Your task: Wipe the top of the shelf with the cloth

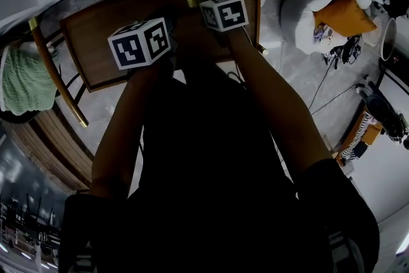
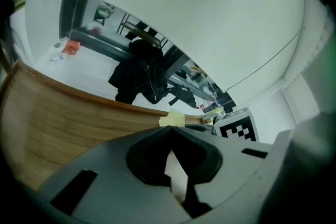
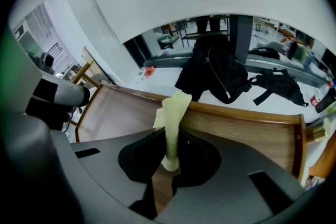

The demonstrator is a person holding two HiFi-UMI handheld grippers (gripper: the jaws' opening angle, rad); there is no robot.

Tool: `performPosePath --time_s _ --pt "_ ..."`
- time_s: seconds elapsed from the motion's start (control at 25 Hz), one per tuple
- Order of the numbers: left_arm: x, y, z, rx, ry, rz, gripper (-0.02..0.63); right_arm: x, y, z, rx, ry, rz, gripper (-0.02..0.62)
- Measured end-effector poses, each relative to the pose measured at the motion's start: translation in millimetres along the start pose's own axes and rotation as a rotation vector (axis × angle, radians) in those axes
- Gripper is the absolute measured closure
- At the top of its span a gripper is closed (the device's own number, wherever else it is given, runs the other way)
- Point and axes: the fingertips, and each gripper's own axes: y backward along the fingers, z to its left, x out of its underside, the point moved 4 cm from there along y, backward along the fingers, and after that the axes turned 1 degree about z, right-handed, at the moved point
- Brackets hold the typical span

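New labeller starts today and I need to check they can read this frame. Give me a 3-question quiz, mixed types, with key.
1. True or false: the right gripper has its fingers shut on the cloth.
2. Multiple choice: the left gripper holds A) the cloth, B) a bottle, C) nothing.
3. Fill in (near/far): in the head view, the cloth sits at the ____ edge of the shelf top, seen from the person.
Key: 1 true; 2 C; 3 far.

Pale yellow cloth [image 3: 175, 107] in the grey right gripper [image 3: 170, 131]; brown wood-grain shelf [image 3: 247, 128] under it; black-and-white patterned cube [image 1: 223, 11] on top.
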Motion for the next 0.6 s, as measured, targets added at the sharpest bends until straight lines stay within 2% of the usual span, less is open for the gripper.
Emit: performPosePath --time_s 0.28,0.6 --pt "6 -42 -38 0.033 -0.019 0.021 0.597 17 31 -58 0.064 -0.032 -0.002 0.548" --pt "7 -68 -64 0.068 -0.052 0.037 0.597 23 58 -106 0.162 -0.102 -0.012 0.548"
